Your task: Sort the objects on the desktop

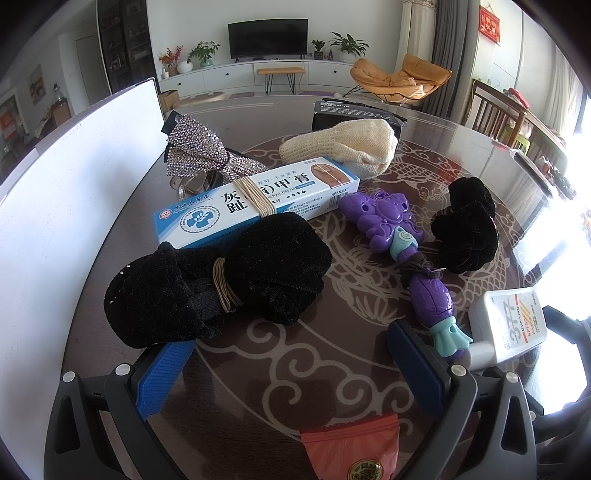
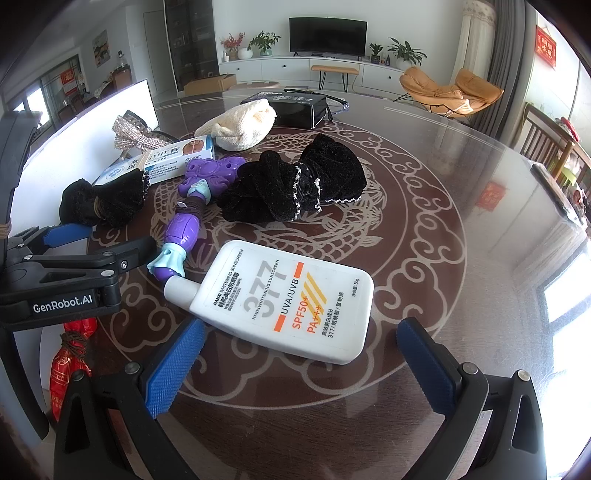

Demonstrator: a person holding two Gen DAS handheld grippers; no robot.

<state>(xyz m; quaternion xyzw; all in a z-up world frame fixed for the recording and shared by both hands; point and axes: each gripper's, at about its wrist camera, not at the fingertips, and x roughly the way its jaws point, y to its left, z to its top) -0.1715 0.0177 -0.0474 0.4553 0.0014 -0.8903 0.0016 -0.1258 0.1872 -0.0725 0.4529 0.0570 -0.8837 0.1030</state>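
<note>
Nothing looks sorted yet: the sunscreen bottle (image 2: 284, 301), purple toy (image 1: 402, 254), nail cream box (image 1: 258, 201) and black velvet bows (image 1: 218, 280) lie jumbled mid-tabletop (image 2: 461, 192), both the left gripper (image 1: 291, 373) and right gripper (image 2: 301, 365) spread wide, empty.

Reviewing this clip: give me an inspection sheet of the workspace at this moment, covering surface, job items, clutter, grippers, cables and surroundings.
Surface: dark glossy table with pale swirl pattern.
Job's things: white sunscreen bottle lying flat; purple toy; blue-and-white cream box with a band around it; black velvet bow leaning on the box; second black velvet piece; rhinestone bow; cream knitted pouch; black box; red packet.
Clutter: white board standing at the table's left edge.
Grippers: left gripper open, holding nothing; right gripper open, just short of the sunscreen bottle.
Cables: nothing seen.
Surroundings: living room, television, orange chair.
</note>
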